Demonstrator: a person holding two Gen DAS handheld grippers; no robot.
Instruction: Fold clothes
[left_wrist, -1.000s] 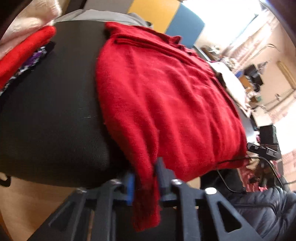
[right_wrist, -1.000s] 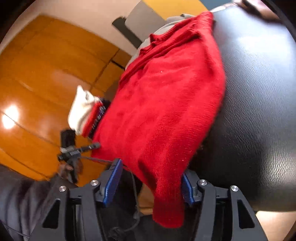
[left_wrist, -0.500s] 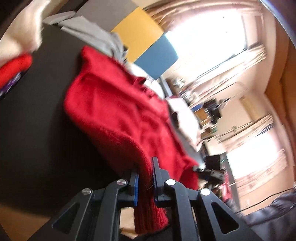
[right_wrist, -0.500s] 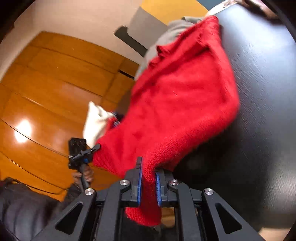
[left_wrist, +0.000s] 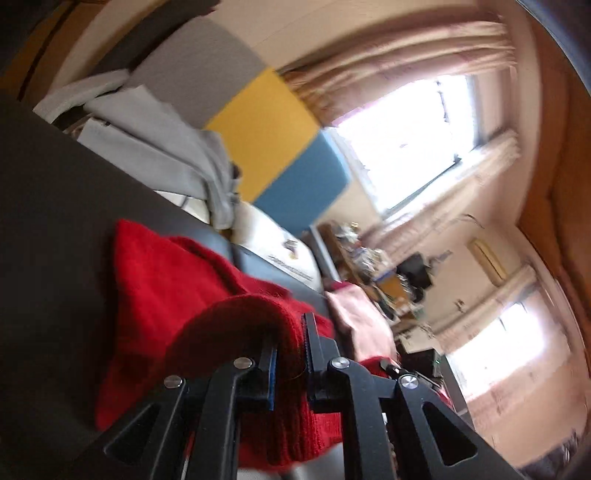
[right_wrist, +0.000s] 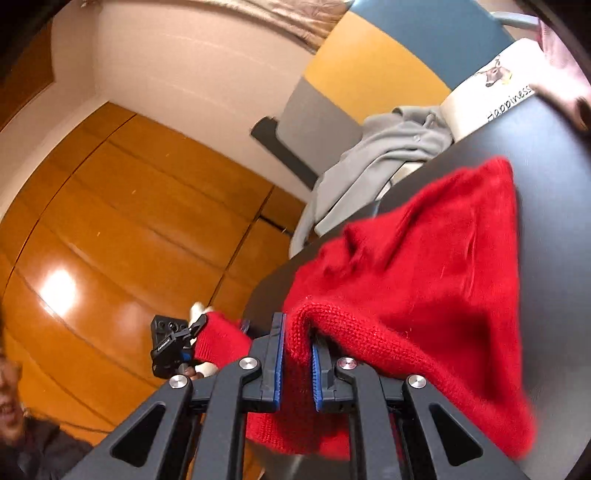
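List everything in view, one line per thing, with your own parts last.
red knit garment: one, red, on the black surface, near edge lifted and pinched at two spots
black surface: one, black, under the garment
grey garment: one, grey, heaped at the surface's far edge
white item with "Happiness" print: one, white, beside the grey garment
wall panels: grey, yellow, blue, behind the surface
windows with curtains: two, bright, left view's background
wooden wall: orange-brown, right view's left
left gripper: black, blue-padded fingers, shut on red knit
right gripper: same, shut on red knit
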